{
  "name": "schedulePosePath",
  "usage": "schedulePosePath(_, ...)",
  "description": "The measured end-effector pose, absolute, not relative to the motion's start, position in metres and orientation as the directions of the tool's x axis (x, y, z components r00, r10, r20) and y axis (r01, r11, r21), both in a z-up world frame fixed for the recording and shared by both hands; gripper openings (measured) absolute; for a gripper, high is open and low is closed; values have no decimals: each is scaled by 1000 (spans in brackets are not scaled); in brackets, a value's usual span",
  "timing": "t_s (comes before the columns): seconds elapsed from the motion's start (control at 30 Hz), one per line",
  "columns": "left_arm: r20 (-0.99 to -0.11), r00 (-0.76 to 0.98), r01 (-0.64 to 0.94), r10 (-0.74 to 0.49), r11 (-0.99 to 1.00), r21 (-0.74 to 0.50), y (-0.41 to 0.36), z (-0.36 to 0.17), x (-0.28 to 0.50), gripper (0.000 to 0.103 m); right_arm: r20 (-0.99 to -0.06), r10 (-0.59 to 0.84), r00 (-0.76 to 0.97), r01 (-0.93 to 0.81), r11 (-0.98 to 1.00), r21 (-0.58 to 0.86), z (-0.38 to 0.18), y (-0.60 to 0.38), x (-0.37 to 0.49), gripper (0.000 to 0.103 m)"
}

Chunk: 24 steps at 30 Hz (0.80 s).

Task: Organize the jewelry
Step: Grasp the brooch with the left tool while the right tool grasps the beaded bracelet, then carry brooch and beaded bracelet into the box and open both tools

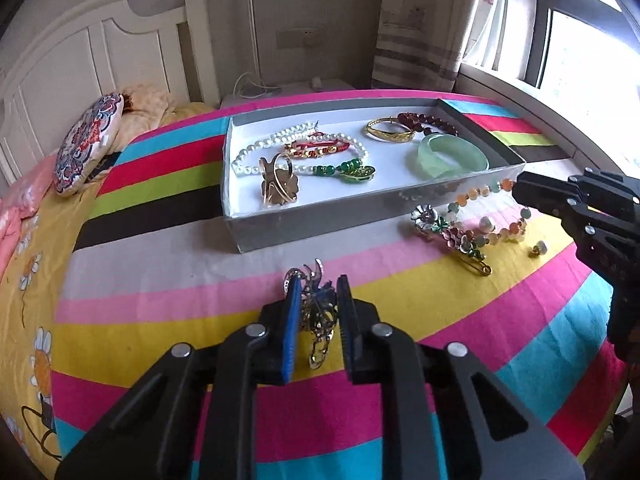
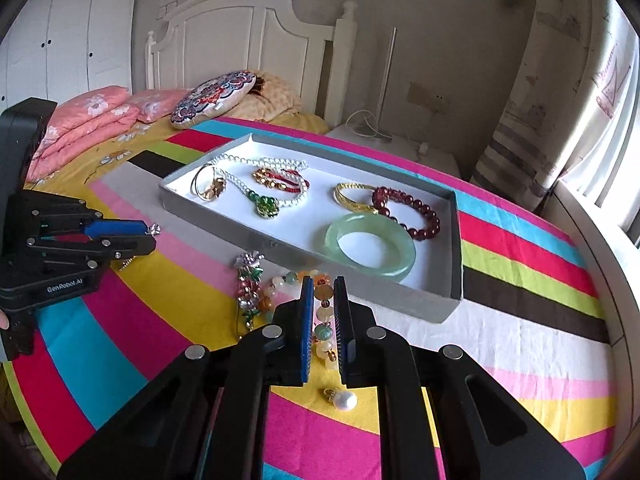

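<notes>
The left tool [image 1: 318,312] sits at the bottom centre of the left wrist view, and its blue pads look clamped on a dark metal brooch [image 1: 316,320] that lies on the striped bedspread [image 1: 400,304]. The brooch runs lengthwise along the tool's own line: its silver tips poke out past the fingertips toward the top of the frame, and its gold pin end trails back toward the camera. Whether the pads truly bite or just bracket it is hard to say, since the pads hide the sides of the brooch.

The grey jewelry box [image 1: 304,232] lies straight ahead, above the tool in the frame, with its long axis running left to right, so the near wall is what the brooch has to clear. The left tool is clearly the nearer one for that piece.

Over in the right wrist view, the right tool [image 2: 323,312] at the bottom centre has its pads close together on a multicoloured bead bracelet [image 2: 322,320], whose loop stretches away toward the left of the frame beside a flower brooch [image 2: 248,280]. A loose pearl pendant [image 2: 344,399] sits on the bedspread below the pads, toward the camera. The box's near corner is just up and right of this tool.
</notes>
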<state>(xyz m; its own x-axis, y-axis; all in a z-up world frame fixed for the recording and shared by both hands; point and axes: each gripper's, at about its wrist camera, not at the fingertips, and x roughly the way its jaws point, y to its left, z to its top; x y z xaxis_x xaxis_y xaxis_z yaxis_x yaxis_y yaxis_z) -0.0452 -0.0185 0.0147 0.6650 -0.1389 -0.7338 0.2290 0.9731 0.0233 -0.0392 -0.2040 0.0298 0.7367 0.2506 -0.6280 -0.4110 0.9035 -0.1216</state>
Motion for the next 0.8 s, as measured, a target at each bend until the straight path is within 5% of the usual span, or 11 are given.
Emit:
schedulePosePath(0.13, -740, 660, 223, -131, 975, 25, -17, 11, -45, 23, -632, 252, 733, -405, 908, -108, 28, -207, -39, 11)
schedulePosePath(0.27, -718, 682, 223, -144, 975, 17, -18, 19, -47, 8, -616, 261, 743, -411, 905, -112, 33, -206, -38, 11)
schedulePosePath(0.8, -613, 761, 261, -212, 965, -10, -7, 93, -69, 8, -514, 299, 804, -436, 884, -168, 83, -200, -52, 11)
